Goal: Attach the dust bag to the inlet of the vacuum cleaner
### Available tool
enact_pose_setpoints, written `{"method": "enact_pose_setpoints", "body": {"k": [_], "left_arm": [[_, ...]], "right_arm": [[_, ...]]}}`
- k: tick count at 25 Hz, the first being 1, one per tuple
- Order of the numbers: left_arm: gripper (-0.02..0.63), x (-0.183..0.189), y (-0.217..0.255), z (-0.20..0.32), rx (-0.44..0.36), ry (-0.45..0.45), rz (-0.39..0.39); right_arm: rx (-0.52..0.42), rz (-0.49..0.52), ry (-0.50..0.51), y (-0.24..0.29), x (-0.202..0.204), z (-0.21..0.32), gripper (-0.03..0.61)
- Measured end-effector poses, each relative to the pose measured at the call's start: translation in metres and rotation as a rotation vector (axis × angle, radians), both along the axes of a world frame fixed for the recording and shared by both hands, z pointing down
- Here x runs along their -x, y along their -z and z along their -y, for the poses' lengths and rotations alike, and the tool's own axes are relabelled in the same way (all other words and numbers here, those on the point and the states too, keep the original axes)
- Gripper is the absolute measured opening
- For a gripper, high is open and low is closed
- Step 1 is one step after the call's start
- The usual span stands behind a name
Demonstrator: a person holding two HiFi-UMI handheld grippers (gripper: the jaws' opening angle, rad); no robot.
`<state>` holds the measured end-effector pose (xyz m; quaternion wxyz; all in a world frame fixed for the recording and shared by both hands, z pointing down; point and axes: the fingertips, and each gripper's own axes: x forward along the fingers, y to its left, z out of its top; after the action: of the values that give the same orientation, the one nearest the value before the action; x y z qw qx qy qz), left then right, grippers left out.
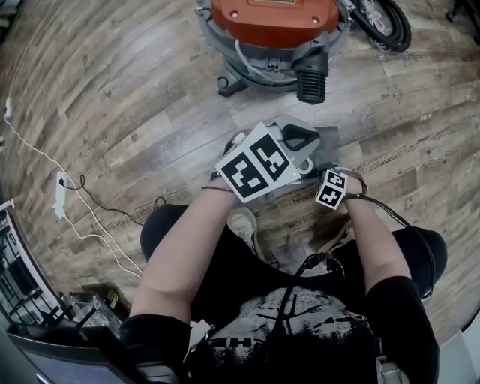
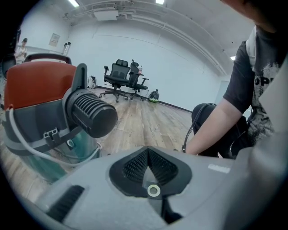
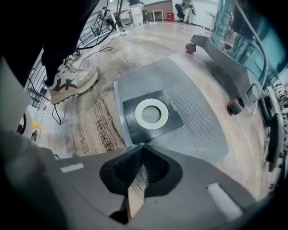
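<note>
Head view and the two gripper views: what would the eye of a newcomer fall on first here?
First the orange-topped vacuum cleaner at the head view's upper edge, with its black ribbed inlet large at the left of the left gripper view. Then the grey dust bag, flat on the wooden floor, with a pale ring in its dark collar. The right gripper is shut on the bag's near edge.

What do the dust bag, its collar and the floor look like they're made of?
The dust bag: likely non-woven fabric, matte grey, finely dimpled. Its collar: stiff dark card or plastic, flat, crisp-edged, pale ring round the hole. The floor: wood-look planks with grain and sheen; laminate or real wood, can't tell.
</note>
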<state>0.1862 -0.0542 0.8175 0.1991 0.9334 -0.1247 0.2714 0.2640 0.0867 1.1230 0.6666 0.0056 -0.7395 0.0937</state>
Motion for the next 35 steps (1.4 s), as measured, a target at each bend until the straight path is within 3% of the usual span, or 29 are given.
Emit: {"method": "enact_pose_setpoints", "body": {"k": [8,12,14,17,22,26,27,30,35], "left_arm": [[-0.002,0.007,-0.038,-0.025,-0.030,-0.147,0.152],[-0.002,0.012,-0.058,-0.038,-0.027,-0.234,0.232],[0.133,0.012,-0.062,-0.046,-0.016,-0.273,0.253],[0.175,0.018,-0.076,-0.059,-0.004,-0.327,0.308],[0.213,0.040,-0.126,-0.078,-0.010,-0.406,0.487],[0.202,0.055,-0.155,-0.080,0.000,-0.401,0.586],[0.154,0.057,-0.157,-0.076,0.009,-0.387,0.595],[0.092,0.058,-0.156,-0.063,-0.005,-0.353,0.605],[0.036,0.051,-0.150,-0.053,-0.057,-0.353,0.601]], "right_arm": [[0.061,0.059,0.055,0.060,0.013,0.023,0.006],[0.073,0.118,0.029,0.098,0.024,0.049,0.005],[0.080,0.153,0.002,0.118,0.032,0.063,0.005],[0.100,0.201,-0.057,0.143,0.041,0.080,0.005],[0.156,0.290,-0.150,0.176,0.058,0.099,0.005],[0.201,0.343,-0.163,0.196,0.068,0.096,0.005],[0.208,0.352,-0.164,0.198,0.069,0.095,0.005],[0.218,0.370,-0.169,0.202,0.068,0.094,0.005],[0.214,0.392,-0.183,0.208,0.063,0.099,0.005]]}}
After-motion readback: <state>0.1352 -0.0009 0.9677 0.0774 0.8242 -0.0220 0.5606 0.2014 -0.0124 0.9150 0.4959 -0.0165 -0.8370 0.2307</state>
